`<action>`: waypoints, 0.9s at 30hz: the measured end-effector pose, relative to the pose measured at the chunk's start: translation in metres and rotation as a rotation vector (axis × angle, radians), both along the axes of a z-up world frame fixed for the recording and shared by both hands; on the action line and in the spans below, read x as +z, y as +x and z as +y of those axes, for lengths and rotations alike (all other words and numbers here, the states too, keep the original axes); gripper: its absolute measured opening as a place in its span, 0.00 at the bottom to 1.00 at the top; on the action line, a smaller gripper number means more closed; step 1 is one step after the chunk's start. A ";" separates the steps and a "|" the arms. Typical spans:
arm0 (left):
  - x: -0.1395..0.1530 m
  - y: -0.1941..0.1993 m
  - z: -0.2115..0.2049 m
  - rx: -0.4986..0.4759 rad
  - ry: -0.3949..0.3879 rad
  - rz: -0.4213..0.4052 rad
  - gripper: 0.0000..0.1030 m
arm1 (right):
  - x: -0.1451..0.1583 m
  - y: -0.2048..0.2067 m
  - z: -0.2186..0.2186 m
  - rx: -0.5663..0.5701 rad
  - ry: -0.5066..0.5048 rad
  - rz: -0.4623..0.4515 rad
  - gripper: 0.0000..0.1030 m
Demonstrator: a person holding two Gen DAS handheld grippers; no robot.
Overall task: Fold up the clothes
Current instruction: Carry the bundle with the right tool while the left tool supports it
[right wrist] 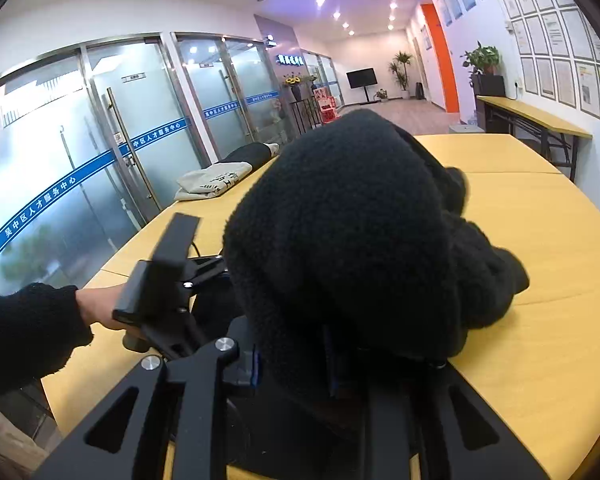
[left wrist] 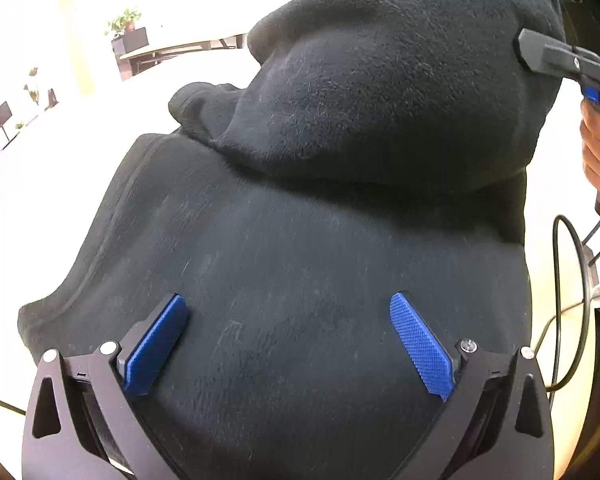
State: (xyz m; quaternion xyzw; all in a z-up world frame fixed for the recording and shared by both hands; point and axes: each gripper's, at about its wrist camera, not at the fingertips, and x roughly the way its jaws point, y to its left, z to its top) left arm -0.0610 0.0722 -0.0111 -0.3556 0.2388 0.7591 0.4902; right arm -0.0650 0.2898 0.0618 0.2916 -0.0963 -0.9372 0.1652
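— Blue pads (left wrist: pixel 156 346) sit closest to the lens on the left side. How do those tongs stand?

— Left tongs (left wrist: pixel 290 346) are spread wide, both pads resting against the black fleece garment (left wrist: pixel 300 240) with only flat cloth between them. Nothing is pinched there.

— And the other pair?

— Right tongs (right wrist: pixel 294 364) are clamped on a thick bunch of that same garment (right wrist: pixel 340 240). In the right wrist view the fleece rises from between the fingers in a tall hump. From the left wrist view, the right tongs (left wrist: pixel 540 54) reach into the garment's raised upper fold at its far right edge, gripped by the right hand (left wrist: pixel 598 152).

— Where does the garment lie?

— On the yellow bench (right wrist: pixel 540 260). Its lower part is spread flat beneath the left tongs, and the upper part is lifted and doubled over it. A loose end of fleece trails onto the bench to the right of the hump.

— Anything else near the garment?

— Beyond it to the left, at the far edge of the bench, lies a folded cream cloth (right wrist: pixel 214 182) with a dark folded piece (right wrist: pixel 248 154) just behind it. The left hand (right wrist: pixel 100 306), in a black sleeve, holds its tool left of the garment. A black cable (left wrist: pixel 568 300) loops off the garment's right side.
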 end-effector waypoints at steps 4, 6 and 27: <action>-0.002 0.008 0.004 0.014 0.012 0.008 1.00 | 0.014 -0.004 -0.033 0.122 0.010 0.036 0.22; -0.002 0.012 0.000 0.020 0.032 0.007 1.00 | 0.022 -0.001 -0.047 0.200 -0.010 0.066 0.22; 0.187 0.137 -0.241 0.437 0.259 0.153 1.00 | -0.091 0.048 -0.154 0.744 1.168 0.446 0.33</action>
